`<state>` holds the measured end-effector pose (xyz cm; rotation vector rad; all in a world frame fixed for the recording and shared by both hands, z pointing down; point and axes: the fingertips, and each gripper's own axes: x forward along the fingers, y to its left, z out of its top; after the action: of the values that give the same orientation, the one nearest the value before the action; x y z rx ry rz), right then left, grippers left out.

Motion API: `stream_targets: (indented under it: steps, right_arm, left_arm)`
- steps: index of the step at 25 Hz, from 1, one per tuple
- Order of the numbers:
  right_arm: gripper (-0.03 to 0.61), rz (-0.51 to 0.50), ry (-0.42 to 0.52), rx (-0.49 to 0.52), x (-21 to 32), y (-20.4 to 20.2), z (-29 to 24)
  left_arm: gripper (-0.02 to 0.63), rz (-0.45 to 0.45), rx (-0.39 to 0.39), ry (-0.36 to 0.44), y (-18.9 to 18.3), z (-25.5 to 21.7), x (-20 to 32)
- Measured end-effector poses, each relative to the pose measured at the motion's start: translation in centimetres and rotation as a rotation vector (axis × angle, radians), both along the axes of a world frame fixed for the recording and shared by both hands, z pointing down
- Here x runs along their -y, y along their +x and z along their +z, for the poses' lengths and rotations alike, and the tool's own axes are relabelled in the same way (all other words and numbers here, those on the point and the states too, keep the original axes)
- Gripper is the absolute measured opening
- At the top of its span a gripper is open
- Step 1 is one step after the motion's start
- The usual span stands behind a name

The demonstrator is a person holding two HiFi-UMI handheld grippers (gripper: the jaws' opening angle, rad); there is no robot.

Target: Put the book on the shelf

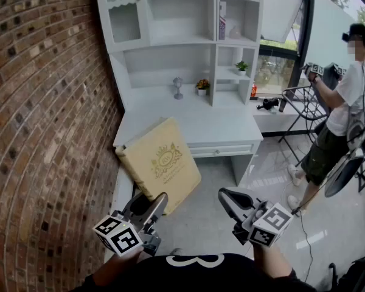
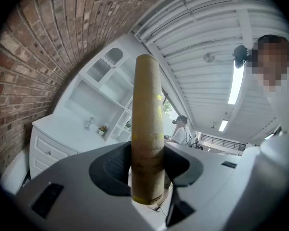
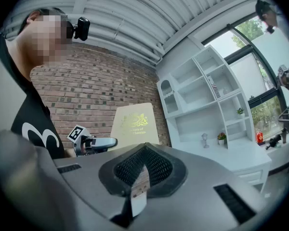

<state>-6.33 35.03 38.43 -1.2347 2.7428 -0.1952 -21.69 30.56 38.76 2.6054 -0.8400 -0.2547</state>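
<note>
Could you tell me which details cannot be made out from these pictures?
Head view: the book's lower corner is hidden behind the left gripper.
Head view: the gold lettering on its cover is too small to read.
Head view: the upright item in the shelf unit is too small to identify.
Left gripper view: the book shows edge-on, so its cover is hidden.

Book (image 1: 161, 163) before shelf unit (image 1: 179, 47), toward its left. Brick wall (image 1: 42, 102) left of unit. Person (image 1: 344, 108) right of unit. Potted plant (image 1: 202, 86) on unit's desktop.

Tilted tan book (image 1: 161, 162), lower edge clamped in left claw (image 1: 150, 204), right claw (image 1: 231, 201) clear of it, worktop (image 1: 201, 125) and shelf (image 1: 181, 18) behind, brick wall (image 1: 42, 102) left
</note>
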Motion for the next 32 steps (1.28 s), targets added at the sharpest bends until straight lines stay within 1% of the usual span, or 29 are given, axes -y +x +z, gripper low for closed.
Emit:
stream_targets:
  steps: [6, 12, 20, 26, 32]
  right_arm:
    - [0.009, 0.005, 0.012, -0.003, -0.4, 0.2, -0.4]
    - [0.011, 0.015, -0.02, 0.013, -0.3, 0.3, 0.2]
    - [0.011, 0.021, -0.039, 0.05, -1.1, 1.1, 0.8]
    - [0.011, 0.035, -0.054, 0.067, -0.1, 1.2, 1.4]
    - [0.011, 0.045, -0.07, 0.07, 3.2, 1.8, 2.1]
  left_arm:
    - [0.183, -0.014, 0.001, -0.008, 0.1, -0.4, -0.3]
    - [0.183, -0.027, -0.004, -0.009, 0.1, -0.2, -0.5]
    - [0.183, -0.032, -0.011, -0.006, 0.3, 0.0, -1.2]
    - [0.183, -0.015, -0.017, -0.006, 0.4, 0.5, 0.1]
    - [0.183, -0.009, -0.029, -0.028, 0.9, 1.7, 3.3]
